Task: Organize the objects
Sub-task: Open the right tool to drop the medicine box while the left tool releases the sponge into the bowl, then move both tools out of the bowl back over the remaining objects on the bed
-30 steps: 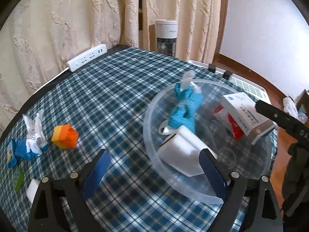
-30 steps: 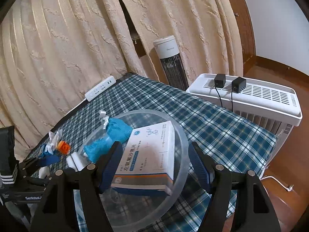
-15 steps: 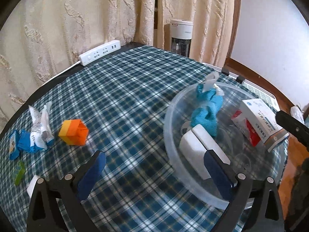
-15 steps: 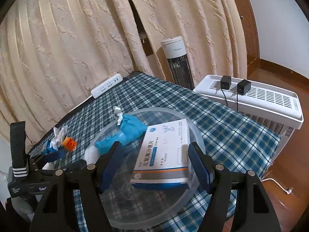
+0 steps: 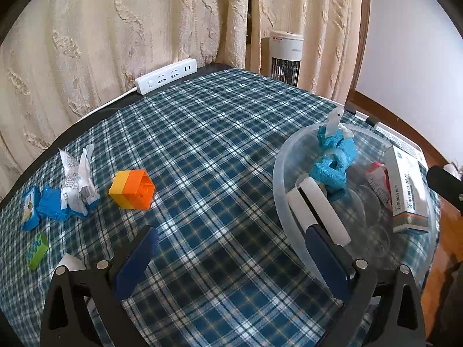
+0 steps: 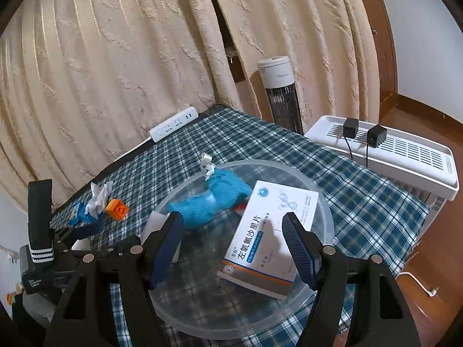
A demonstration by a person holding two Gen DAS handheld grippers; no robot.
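Since a second ago my left hand-held gripper [image 5: 231, 256] has spread its fingers to their widest and slid left off the clear bowl [image 5: 279, 173], while the medicine box [image 6: 272, 237] has dropped out from between my right fingers into that bowl.

From my left wrist, the fingers stand wide apart with nothing between them, only plaid cloth on the counter [image 5: 208, 133]. The right finger's tip overlaps the near rim of the bowl, which sits at the right. Inside the bowl lie a white block [image 5: 317, 212], a blue cloth [image 5: 332, 167] with a white tag, a red-and-white packet [image 5: 376, 180] and the medicine box leaning against the right wall. To the left, an orange and yellow block [image 5: 131, 189] rests on the cloth, just right of a heap of blue packets and crumpled white wrappers [image 5: 66, 193]. A green packet [image 5: 36, 250] lies nearer, at the left edge. A white power strip [image 5: 166, 76] lies along the far edge by the curtain [image 5: 115, 29].

From my right wrist, my right hand-held gripper [image 6: 231, 245] is parted and empty above the bowl, the box lying tilted below the fingers. The blue cloth lies beyond it. My left gripper shows at the left. Far right stand a white tower fan [image 6: 279, 92] and a white appliance [image 6: 390, 153] carrying two black adapters.
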